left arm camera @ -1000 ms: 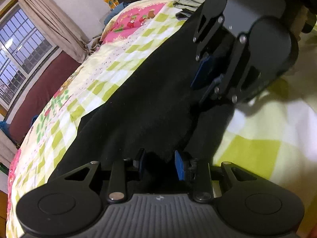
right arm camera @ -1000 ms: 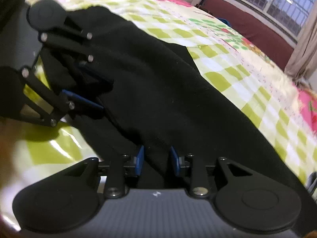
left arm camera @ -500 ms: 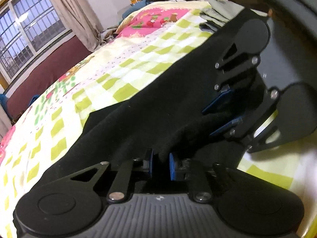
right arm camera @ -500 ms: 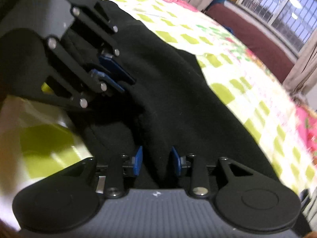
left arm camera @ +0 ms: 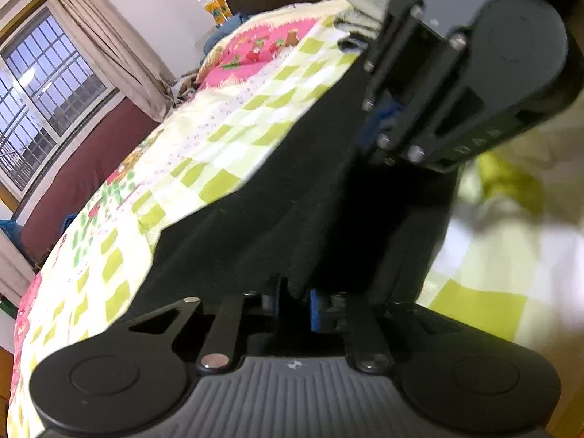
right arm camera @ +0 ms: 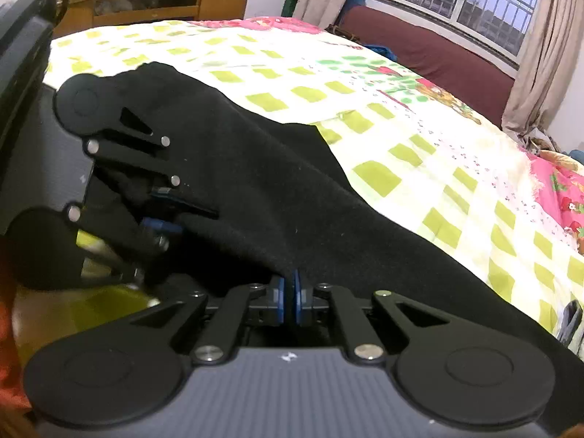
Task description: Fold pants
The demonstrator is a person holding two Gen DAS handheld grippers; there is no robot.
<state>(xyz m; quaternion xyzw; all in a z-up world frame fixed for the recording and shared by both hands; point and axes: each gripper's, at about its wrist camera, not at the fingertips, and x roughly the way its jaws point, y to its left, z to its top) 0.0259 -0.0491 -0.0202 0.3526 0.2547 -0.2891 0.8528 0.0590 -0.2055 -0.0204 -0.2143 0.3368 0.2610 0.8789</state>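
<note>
Closest in, both grippers have bitten down on the near edge of the pants (right arm camera: 277, 197). The right gripper (right arm camera: 288, 301) has its blue pads squeezed nearly together, with a thin pinch of black cloth running into them. The left gripper (left arm camera: 294, 304) is clamped too, with a thicker bunch of fabric between its pads, so a bit of gap shows (that's just cloth thickness, not a loose hold). The two sit close together along the same end of the pants, each one showing up in the other's camera.

Beyond the grippers, the pants stretch away as one long dark strip across the bed (right arm camera: 419, 138), lying on the green-checked quilt. The gripped end looks slightly lifted and rumpled, while the rest lies flat.

So progress-wise: this reads as early. The pants look laid out lengthwise and the grab is done, but no cross fold shows yet. Still to do, probably: carry the held end over toward the far end, lay it down and smooth it.

Further back there's a pile of greyish clothes (left arm camera: 365, 3) at the bed's far end, then the window (right arm camera: 474, 3) and curtains.
</note>
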